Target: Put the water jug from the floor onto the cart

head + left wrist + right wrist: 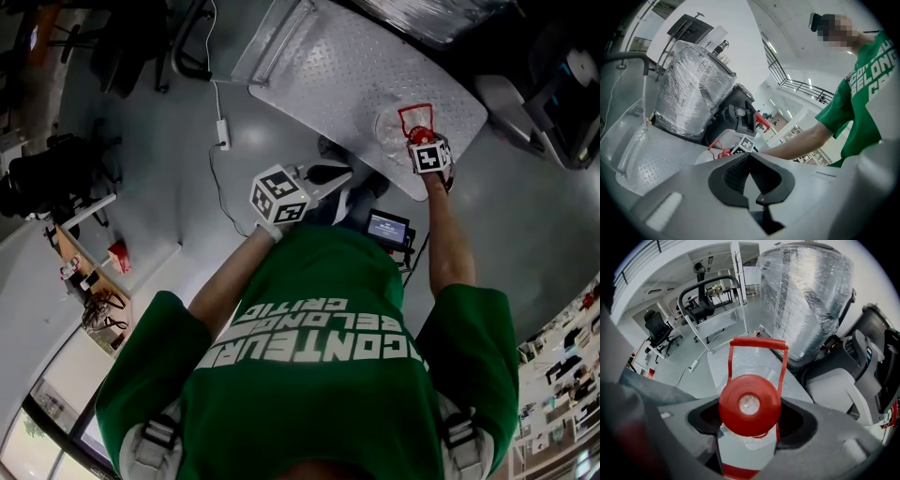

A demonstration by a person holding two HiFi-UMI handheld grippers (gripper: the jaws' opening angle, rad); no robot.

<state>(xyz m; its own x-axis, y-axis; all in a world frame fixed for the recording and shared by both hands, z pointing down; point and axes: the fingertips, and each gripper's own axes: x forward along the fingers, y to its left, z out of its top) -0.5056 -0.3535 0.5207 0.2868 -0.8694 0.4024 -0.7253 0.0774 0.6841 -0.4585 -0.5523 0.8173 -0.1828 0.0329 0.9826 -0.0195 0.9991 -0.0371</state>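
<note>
Beside the near edge of the cart (347,84), your right tool (748,433) pinches the water jug (750,401) at the neck, left tool (750,168) pressed together; a tilted release risks toppling.

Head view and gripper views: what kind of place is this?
Probably an open-plan office or lab floor that doubles as a storage or loading area. Cues: wheeled office chairs, a metal cart with a tread-plate deck, a large stretch-wrapped load, and a railed upper gallery.

The cart deck (347,75) is rendered in matt, studded metal; the water jug (392,136) in clear plastic, its cap (750,405) glossy red.
</note>
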